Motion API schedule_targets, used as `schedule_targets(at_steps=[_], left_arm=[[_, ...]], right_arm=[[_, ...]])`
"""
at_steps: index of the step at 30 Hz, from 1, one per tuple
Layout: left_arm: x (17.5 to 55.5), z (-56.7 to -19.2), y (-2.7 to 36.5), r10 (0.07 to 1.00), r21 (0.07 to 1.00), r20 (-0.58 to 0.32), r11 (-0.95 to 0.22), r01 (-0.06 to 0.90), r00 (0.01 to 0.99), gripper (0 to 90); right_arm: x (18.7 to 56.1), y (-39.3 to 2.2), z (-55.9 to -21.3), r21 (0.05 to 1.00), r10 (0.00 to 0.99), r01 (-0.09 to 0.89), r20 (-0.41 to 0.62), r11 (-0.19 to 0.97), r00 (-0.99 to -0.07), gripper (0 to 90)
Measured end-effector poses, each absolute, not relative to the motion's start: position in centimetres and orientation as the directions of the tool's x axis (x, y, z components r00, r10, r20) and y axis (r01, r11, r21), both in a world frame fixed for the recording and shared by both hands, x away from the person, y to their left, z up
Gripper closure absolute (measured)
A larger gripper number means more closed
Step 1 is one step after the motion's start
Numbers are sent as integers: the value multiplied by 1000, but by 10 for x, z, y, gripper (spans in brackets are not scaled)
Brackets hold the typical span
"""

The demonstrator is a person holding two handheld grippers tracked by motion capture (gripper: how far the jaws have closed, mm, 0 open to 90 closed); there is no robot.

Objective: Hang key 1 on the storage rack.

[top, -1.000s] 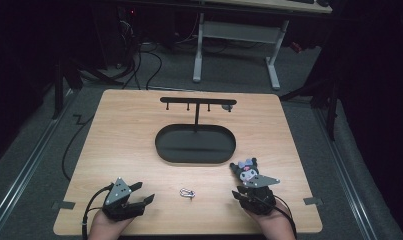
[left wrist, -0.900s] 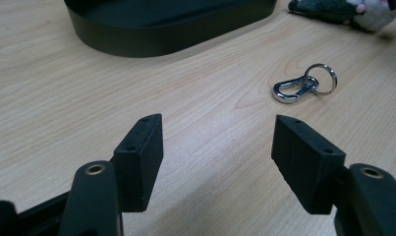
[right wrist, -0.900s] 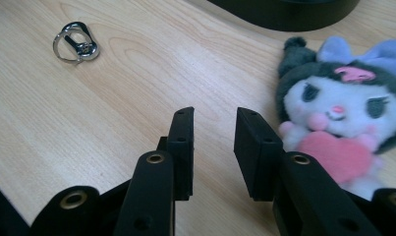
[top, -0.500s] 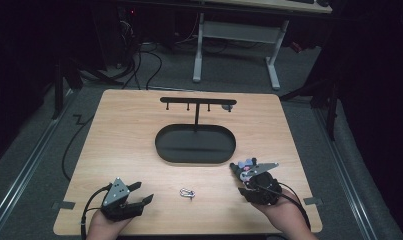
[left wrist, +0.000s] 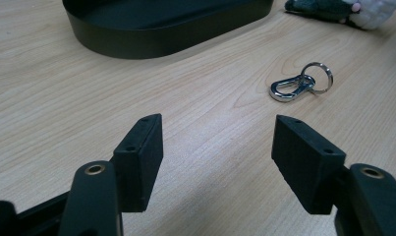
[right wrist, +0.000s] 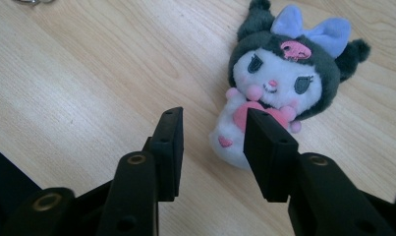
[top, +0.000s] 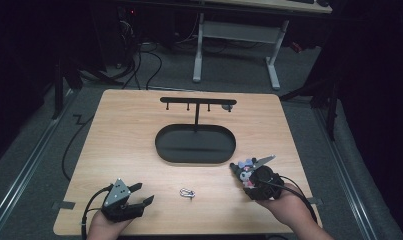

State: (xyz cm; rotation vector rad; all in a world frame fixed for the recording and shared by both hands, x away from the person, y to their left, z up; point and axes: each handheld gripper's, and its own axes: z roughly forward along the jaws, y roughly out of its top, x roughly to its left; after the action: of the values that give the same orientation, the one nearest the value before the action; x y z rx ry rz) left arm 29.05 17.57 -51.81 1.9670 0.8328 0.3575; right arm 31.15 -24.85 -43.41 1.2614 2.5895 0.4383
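A small plush doll (right wrist: 279, 73) with a dark hood, blue bow and pink heart lies face up on the wooden table (top: 129, 130), near its right front. My right gripper (right wrist: 212, 147) hovers open just over it; the doll's white lower body sits between the jaws and the right jaw covers part of the heart. In the high view the right gripper (top: 251, 179) overlaps the doll (top: 243, 169). My left gripper (left wrist: 217, 152) stands wide open at the left front (top: 145, 196) with nothing between its jaws. A silver carabiner with a key ring (left wrist: 296, 84) lies ahead of it (top: 187, 192).
A black oval tray (top: 161, 145) with an upright post and a pegged crossbar (top: 196, 101) stands mid-table; its wall (left wrist: 161, 42) shows beyond the left gripper. Cables trail off the table's left edge. A desk frame stands on the floor behind.
The right hand has shifted slightly to the right and the right gripper has turned a little over the doll. The left gripper, carabiner and tray have not moved.
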Motion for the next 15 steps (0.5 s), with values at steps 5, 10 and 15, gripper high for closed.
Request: schedule_targets(at_steps=[5, 10, 15], left_arm=[[290, -518, 176, 680, 851, -85, -331, 408, 728, 371], [290, -518, 175, 675, 848, -85, -337, 409, 733, 371], [290, -520, 174, 669, 844, -83, -347, 410, 738, 371]], right_arm=[[316, -249, -433, 333, 794, 735, -76, 591, -604, 499], [321, -249, -431, 315, 824, 773, -60, 551, -563, 325], [326, -254, -435, 295, 855, 812, -35, 504, -518, 222]])
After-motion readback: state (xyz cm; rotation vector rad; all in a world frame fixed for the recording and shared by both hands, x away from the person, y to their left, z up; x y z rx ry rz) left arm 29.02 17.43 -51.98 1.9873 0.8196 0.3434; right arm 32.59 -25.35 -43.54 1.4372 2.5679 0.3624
